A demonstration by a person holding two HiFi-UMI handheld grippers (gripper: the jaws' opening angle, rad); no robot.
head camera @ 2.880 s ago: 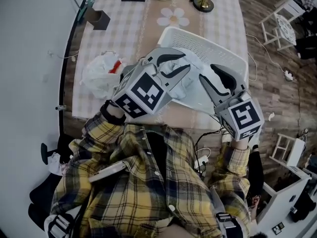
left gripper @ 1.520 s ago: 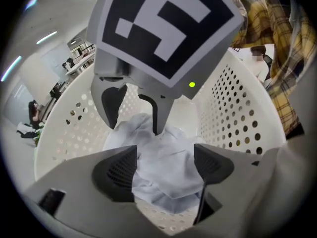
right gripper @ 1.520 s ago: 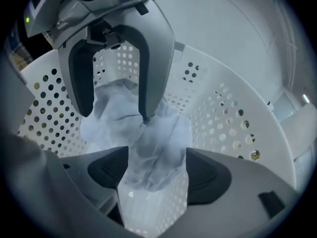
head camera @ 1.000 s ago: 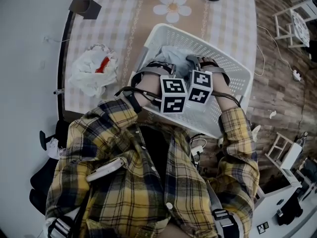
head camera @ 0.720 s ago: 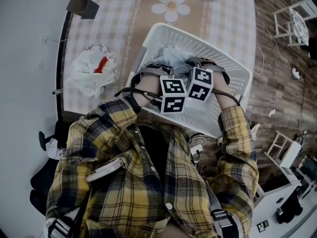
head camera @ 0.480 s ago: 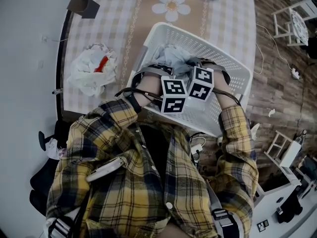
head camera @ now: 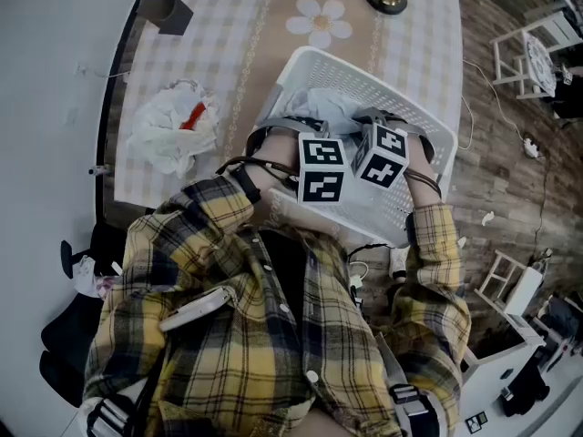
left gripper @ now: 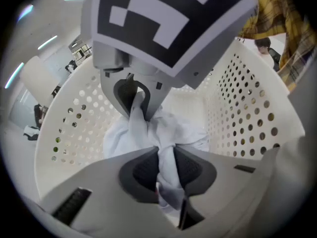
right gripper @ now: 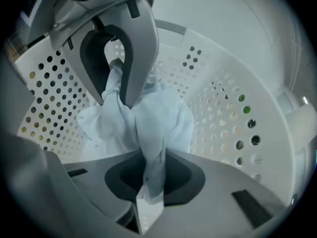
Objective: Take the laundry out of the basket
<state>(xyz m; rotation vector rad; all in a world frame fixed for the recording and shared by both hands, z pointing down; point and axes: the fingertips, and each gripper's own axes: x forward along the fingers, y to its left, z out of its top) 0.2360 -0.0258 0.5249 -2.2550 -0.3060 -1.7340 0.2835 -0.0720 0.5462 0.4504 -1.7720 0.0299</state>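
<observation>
Jaws just closed, the left gripper (left gripper: 166, 170) and right gripper (right gripper: 153, 177) pinch neighbouring folds of the crumpled white cloth garment (right gripper: 163, 118), which lies directly beneath them inside the white perforated plastic basket (left gripper: 242, 103).

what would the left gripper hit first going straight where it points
The white cloth its jaws have just closed on, bunched right ahead; behind it, probably the basket floor.

Dim, washed-out light; heavy fisheye bending, dark vignetted corners, soft blur on nearest surfaces.
</observation>
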